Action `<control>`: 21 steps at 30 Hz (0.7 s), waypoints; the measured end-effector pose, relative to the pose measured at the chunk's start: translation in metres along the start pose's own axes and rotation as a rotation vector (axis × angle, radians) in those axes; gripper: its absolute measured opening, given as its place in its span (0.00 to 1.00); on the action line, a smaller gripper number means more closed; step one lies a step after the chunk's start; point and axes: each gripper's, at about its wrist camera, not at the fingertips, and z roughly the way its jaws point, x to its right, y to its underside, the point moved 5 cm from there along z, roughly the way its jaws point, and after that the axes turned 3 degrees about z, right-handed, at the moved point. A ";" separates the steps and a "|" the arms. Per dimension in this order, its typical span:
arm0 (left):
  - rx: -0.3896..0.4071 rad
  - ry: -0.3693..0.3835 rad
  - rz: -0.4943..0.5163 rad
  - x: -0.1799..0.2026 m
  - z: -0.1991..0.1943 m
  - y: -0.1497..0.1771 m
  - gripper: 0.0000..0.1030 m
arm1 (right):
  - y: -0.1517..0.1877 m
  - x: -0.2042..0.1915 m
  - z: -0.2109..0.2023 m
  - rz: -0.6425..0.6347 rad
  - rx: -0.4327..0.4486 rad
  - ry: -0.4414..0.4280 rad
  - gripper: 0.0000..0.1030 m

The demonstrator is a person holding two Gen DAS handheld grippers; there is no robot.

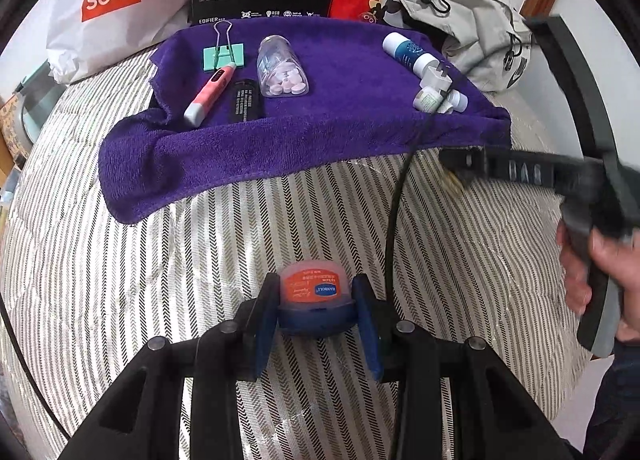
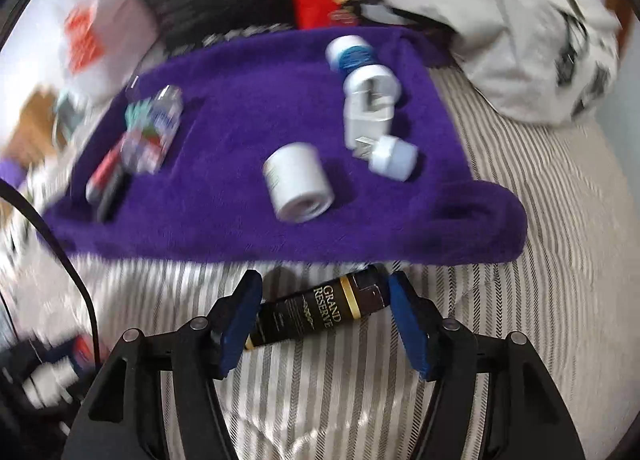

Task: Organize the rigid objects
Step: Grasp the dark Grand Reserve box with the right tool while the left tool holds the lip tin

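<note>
In the left wrist view, your left gripper (image 1: pixel 316 316) is clamped on a small jar (image 1: pixel 311 296) with an orange label and blue lid, one blue pad on each side, held low over the striped bedcover (image 1: pixel 200 268). Ahead lies the purple towel (image 1: pixel 328 116), carrying a green binder clip (image 1: pixel 223 56), a pink pen (image 1: pixel 209 95), a black stick (image 1: pixel 245 101), a clear pill bottle (image 1: pixel 282 68), and on its right side a white-and-blue bottle (image 1: pixel 406 52), a white plug (image 1: pixel 436 78) and a small white bottle (image 1: pixel 430 98). Your right hand (image 1: pixel 596 272) grips the other tool's handle at the right edge, its fingers reaching level toward the towel's near corner.

The right wrist view is blurred. Your right gripper (image 2: pixel 324 320) has its jaws spread wide on either side of a dark tube (image 2: pixel 320 310) that lies slanted on the bedcover, just short of the towel's (image 2: pixel 256 108) edge. The left pad (image 2: pixel 240 324) sits at the tube's near end; the right pad (image 2: pixel 412 324) looks clear of it. On the towel lie a white roll (image 2: pixel 298 188) and the plug (image 2: pixel 370 108).
</note>
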 end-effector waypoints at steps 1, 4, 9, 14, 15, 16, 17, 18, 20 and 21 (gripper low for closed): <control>0.003 0.003 -0.003 -0.001 0.000 0.000 0.34 | 0.004 0.000 -0.001 -0.024 -0.004 0.000 0.63; 0.007 0.000 -0.001 0.000 0.000 0.001 0.34 | 0.016 0.009 -0.008 -0.063 -0.032 -0.002 0.63; 0.005 -0.005 0.003 0.000 0.000 0.001 0.34 | 0.036 0.032 -0.019 -0.108 -0.070 -0.006 0.63; 0.000 -0.013 0.003 0.001 0.002 0.000 0.34 | 0.034 0.039 -0.019 -0.086 -0.056 -0.007 0.63; -0.002 -0.014 0.005 0.001 0.002 -0.001 0.34 | 0.033 0.035 -0.019 -0.107 -0.044 -0.006 0.63; -0.004 -0.018 0.007 0.002 0.002 -0.001 0.34 | 0.033 0.031 -0.018 -0.131 -0.027 -0.011 0.63; -0.006 -0.019 0.007 0.002 0.003 -0.001 0.34 | 0.032 0.029 -0.018 -0.141 -0.011 -0.013 0.62; -0.008 -0.018 0.005 0.002 0.003 -0.002 0.34 | 0.032 0.027 -0.019 -0.143 -0.004 -0.014 0.61; -0.007 -0.008 -0.007 0.000 0.003 -0.002 0.34 | 0.033 0.027 -0.020 -0.147 0.008 -0.022 0.58; -0.005 -0.005 -0.008 -0.001 0.003 -0.002 0.34 | 0.033 0.028 -0.021 -0.156 0.011 -0.025 0.52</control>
